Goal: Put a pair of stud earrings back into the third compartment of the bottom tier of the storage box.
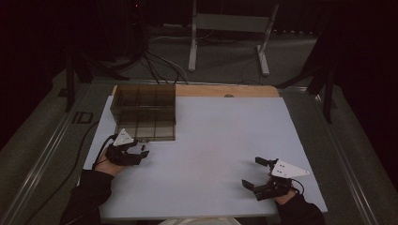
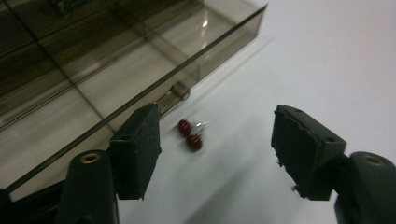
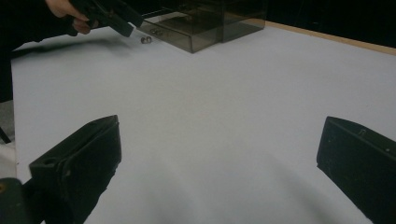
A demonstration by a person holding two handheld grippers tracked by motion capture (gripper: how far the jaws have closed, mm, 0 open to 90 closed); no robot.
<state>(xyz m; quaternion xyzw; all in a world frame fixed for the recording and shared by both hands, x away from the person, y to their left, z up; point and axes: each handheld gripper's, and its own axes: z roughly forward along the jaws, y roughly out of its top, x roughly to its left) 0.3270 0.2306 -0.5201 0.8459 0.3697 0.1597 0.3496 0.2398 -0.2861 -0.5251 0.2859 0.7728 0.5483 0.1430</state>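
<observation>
Two small dark-red beads (image 2: 190, 135) with a bit of thin wire lie on the white board (image 1: 211, 140), just in front of the pulled-out drawer (image 2: 116, 70) of a smoky clear box (image 1: 144, 110). My left gripper (image 2: 217, 116) hovers over them, open. The beads sit between its jaws, nearer the left one, and no pad touches them. In the high view the left gripper (image 1: 141, 151) is at the drawer's front left corner. My right gripper (image 1: 251, 172) rests near the board's front right, open, with nothing between its jaws (image 3: 222, 126). The right gripper view shows the beads (image 3: 146, 40) far off.
The box (image 3: 210, 23) stands at the board's back left, with its drawer (image 1: 145, 130) drawn toward me. A wooden tabletop edge (image 1: 225, 90) shows behind the board. Cables and a metal stand (image 1: 230, 33) lie on the floor beyond.
</observation>
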